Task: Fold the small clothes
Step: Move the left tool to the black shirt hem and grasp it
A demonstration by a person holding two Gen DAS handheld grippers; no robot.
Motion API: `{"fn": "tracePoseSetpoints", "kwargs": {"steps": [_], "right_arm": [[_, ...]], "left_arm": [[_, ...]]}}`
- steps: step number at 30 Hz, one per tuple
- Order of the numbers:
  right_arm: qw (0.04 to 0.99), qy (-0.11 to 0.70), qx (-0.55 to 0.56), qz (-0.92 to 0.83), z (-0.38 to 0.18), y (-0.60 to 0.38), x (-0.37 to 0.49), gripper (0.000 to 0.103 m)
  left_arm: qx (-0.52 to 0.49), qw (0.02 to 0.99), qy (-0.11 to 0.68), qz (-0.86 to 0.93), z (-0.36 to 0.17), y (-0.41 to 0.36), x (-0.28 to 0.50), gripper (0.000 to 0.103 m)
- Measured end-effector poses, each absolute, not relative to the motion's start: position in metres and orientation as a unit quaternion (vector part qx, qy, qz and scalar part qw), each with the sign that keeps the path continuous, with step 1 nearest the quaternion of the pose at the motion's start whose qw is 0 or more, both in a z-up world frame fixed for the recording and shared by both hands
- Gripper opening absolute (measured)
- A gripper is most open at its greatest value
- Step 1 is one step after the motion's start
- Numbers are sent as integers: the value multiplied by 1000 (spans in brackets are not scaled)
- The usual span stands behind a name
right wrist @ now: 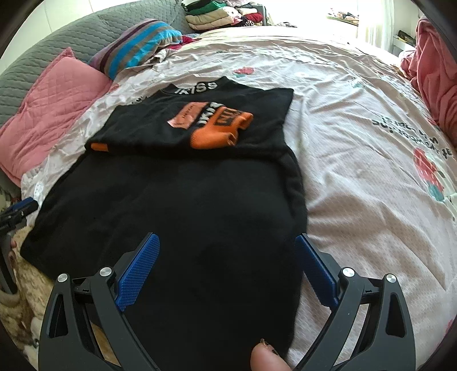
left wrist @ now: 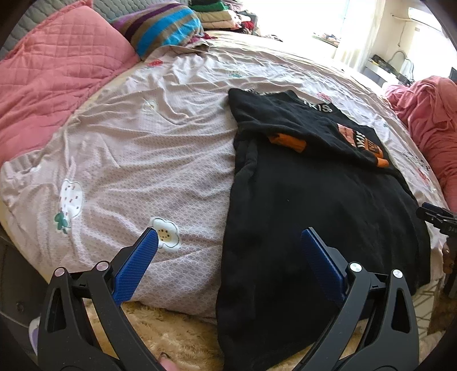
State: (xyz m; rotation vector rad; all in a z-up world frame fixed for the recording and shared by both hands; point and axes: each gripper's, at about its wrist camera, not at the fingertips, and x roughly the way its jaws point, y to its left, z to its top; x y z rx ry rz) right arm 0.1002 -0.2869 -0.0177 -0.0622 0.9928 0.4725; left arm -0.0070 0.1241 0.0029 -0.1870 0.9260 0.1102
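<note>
A black sweater (left wrist: 314, 205) (right wrist: 182, 211) with orange cuffs (right wrist: 220, 131) lies flat on the bed, its sleeves folded across the chest and its hem hanging over the near edge. My left gripper (left wrist: 230, 238) is open above the sweater's left side near the hem, with one blue pad over the sheet and the other over black cloth. My right gripper (right wrist: 227, 242) hovers open over the sweater's lower right part. Nothing is between either pair of fingers. The right gripper's tip (left wrist: 428, 214) shows at the right edge of the left wrist view.
A pale floral bedsheet (left wrist: 142, 148) (right wrist: 357, 142) covers the bed. Pink quilted pillows (left wrist: 51, 77) and a striped pillow (right wrist: 134, 42) lie at the head. A pink blanket (right wrist: 437, 71) is bunched at the right. Stacked clothes (right wrist: 222, 14) sit at the back. A fluffy beige rug (left wrist: 171, 336) lies below.
</note>
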Motion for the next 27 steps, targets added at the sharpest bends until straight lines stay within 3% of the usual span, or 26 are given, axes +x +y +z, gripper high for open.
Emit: {"fn": "tracePoseSetpoints", "kwargs": {"steps": [19,25,27], "right_arm": [[826,506,-81,232,-36,-303,54,95],[815,516,-74,253,-34,-308,38,95],[813,518,-76,257,-33,-309,35,95]], "left_arm": [[-62,848,525,-26,-20,116,-19,93],[-72,837,540,-52,-17,112,-26,77],[-85,827,552,-64,-19,112,-28,67]]}}
